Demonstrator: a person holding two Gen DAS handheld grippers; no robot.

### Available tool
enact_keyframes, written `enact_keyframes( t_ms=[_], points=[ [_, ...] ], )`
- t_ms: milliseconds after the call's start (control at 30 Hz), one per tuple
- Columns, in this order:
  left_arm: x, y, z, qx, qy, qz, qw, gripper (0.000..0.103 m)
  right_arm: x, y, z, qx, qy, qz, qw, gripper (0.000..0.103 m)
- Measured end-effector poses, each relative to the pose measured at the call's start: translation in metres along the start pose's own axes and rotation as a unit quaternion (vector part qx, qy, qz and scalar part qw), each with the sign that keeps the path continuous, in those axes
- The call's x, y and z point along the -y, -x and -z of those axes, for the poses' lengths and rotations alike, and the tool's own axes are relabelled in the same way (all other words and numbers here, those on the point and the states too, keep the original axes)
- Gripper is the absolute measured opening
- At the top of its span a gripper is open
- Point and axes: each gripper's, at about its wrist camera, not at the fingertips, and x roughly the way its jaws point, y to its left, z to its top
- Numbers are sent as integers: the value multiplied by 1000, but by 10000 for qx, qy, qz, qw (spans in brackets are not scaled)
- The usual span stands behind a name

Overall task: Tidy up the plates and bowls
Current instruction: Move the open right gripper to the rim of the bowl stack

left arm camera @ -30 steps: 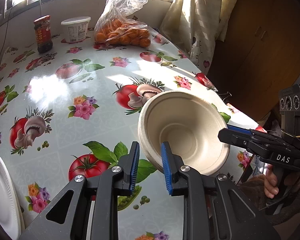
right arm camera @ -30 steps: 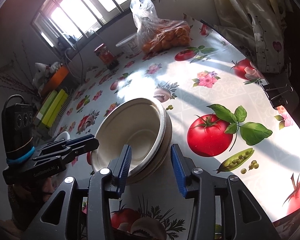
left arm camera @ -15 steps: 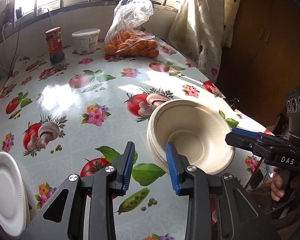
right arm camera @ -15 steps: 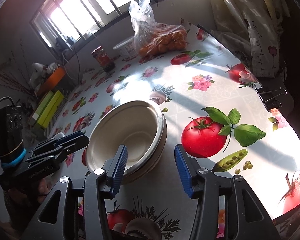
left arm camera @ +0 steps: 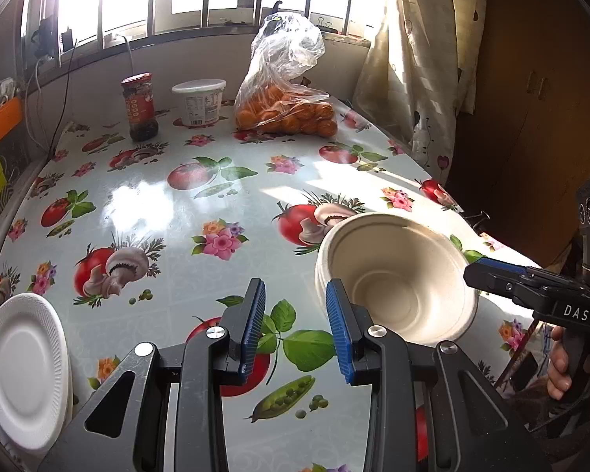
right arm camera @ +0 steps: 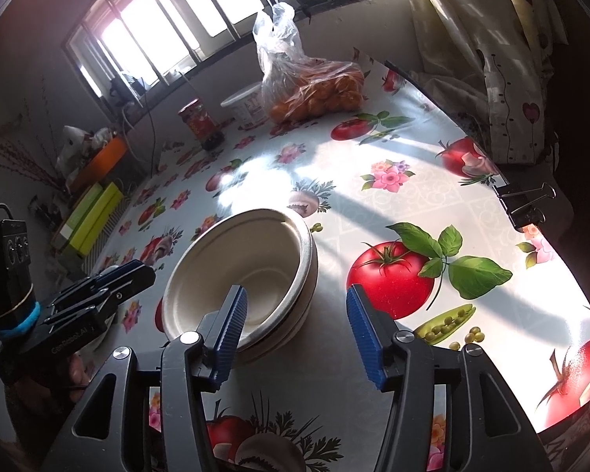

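A stack of beige paper bowls rests on the flowered tablecloth, near its right edge. My left gripper is open just left of the stack, its right pad beside the rim, only cloth between the pads. My right gripper is at the stack's near side with its jaws opening. The rim stands between the pads, which do not press on it. A stack of white foam plates lies at the near left edge.
At the back by the window stand a bag of oranges, a white tub and a dark sauce jar. A binder clip grips the cloth at the right table edge. A curtain hangs at the far right.
Both grippers' jaws have widened. The left wrist view has tilted up, showing more of the window. The top bowl, tilted before, now sits nested in the stack.
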Motion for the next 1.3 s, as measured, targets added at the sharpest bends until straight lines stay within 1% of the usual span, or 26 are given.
enact_keyframes(
  t_ms=[100,133,167,233,333,467,567,700,833,933,1067,1133,1300],
  points=[
    [1,0,2,47,60,-52,10000,33,-5,2,0,176,321,237,9990,53],
    [1,0,2,73,79,-54,9999,33,-7,2,0,213,420,255,9986,53],
    [1,0,3,100,119,-50,9999,33,-6,2,0,205,438,189,9987,53],
    [-2,1,5,146,261,120,9995,33,-2,0,-2,190,319,-44,9993,53],
    [-8,-1,9,155,527,478,9973,33,-1,-2,-5,208,340,-60,9992,53],
    [-15,1,12,215,743,617,9951,33,0,-5,-8,191,312,-246,9990,53],
    [-17,-4,13,111,809,693,9942,33,2,-12,-9,131,308,-258,9991,53],
    [-13,-11,13,-14,700,577,9959,33,2,-18,-9,67,291,-296,9991,53],
    [-14,-13,11,-37,626,496,9968,33,3,-19,-8,57,295,-297,9991,53],
    [-15,-17,11,-33,534,242,9983,33,6,-20,-7,39,244,-310,9992,53],
    [-17,-24,11,-42,579,145,9982,33,5,-21,-6,21,269,-312,9992,53],
    [-13,-26,11,-38,480,14,9988,33,5,-22,-6,10,272,-340,9991,53],
    [-8,-24,12,-21,479,345,9983,33,6,-23,-6,-17,256,-392,9989,53]
  ],
)
